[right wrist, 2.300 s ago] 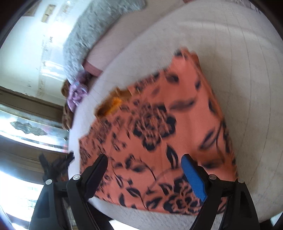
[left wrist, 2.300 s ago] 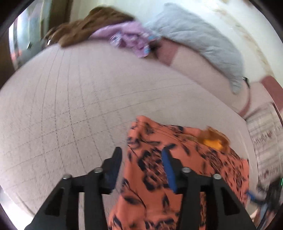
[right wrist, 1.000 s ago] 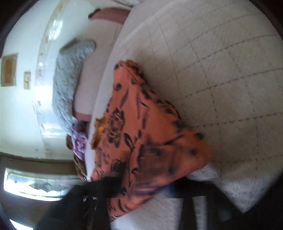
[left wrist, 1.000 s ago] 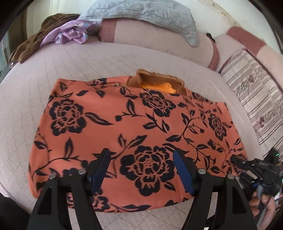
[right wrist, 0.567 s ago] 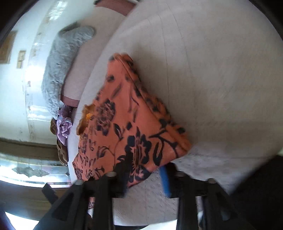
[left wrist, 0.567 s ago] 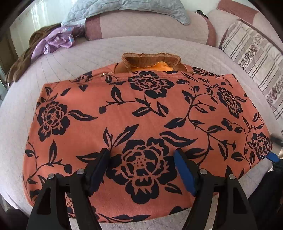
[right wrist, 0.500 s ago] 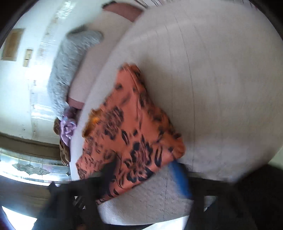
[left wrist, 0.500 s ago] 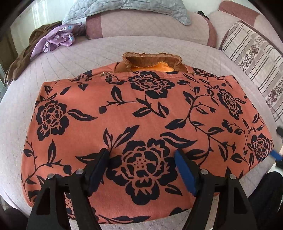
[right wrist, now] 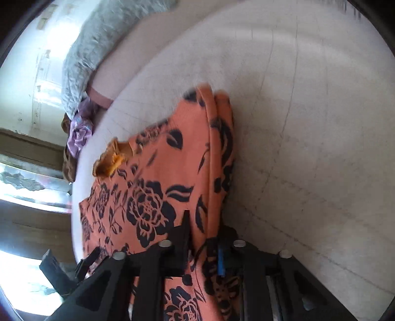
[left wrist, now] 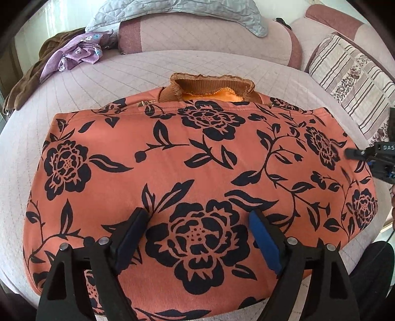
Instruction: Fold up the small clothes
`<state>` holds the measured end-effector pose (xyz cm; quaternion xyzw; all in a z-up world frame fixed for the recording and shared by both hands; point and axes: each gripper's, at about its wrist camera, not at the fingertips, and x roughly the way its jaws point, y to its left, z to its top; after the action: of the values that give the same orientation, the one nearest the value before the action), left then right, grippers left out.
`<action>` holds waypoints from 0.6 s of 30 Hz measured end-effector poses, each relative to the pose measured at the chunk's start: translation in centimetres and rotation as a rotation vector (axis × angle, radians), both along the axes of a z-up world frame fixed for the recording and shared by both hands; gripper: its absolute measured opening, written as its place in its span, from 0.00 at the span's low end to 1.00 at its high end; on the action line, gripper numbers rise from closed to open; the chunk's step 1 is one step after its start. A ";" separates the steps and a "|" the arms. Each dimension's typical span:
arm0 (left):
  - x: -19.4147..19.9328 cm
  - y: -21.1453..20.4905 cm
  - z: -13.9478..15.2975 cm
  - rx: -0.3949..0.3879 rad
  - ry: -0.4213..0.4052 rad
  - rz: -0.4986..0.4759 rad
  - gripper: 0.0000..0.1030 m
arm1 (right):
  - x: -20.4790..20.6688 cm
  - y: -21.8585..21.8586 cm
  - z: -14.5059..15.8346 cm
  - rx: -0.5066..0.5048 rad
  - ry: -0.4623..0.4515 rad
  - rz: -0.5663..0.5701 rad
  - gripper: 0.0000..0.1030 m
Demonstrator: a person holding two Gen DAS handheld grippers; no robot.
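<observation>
Looking at the bed (left wrist: 153, 66) first, its quilted pinkish cover fills most of both views, with a grey pillow (left wrist: 172, 10) and a purple garment (left wrist: 74, 53) up at the far end. Spread flat across the middle is the orange floral top (left wrist: 197, 153), brown collar (left wrist: 212, 85) pointing away. Big change from half a second ago: the right hand-held gripper (right wrist: 205, 237), which was gaping beside the garment's near right corner, is now clenched on that edge, fabric bunched between its fingers. The left hand-held gripper (left wrist: 197, 229) hovers released over the big flower near the hem, holding nothing, same as before. So I'd say the fold is just starting, with the right side about to be lifted over.
</observation>
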<state>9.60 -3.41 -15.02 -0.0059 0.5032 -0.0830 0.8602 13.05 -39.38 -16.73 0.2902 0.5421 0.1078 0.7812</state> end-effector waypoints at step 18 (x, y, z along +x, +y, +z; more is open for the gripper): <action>0.4 0.2 -0.3 -0.022 -0.002 0.000 0.87 | 7.0 0.7 0.2 -0.079 0.006 -0.019 0.13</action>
<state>9.97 -3.22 -15.27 -0.0153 0.5013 -0.0889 0.8605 20.03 -38.68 -16.49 0.2645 0.5453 0.0781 0.7915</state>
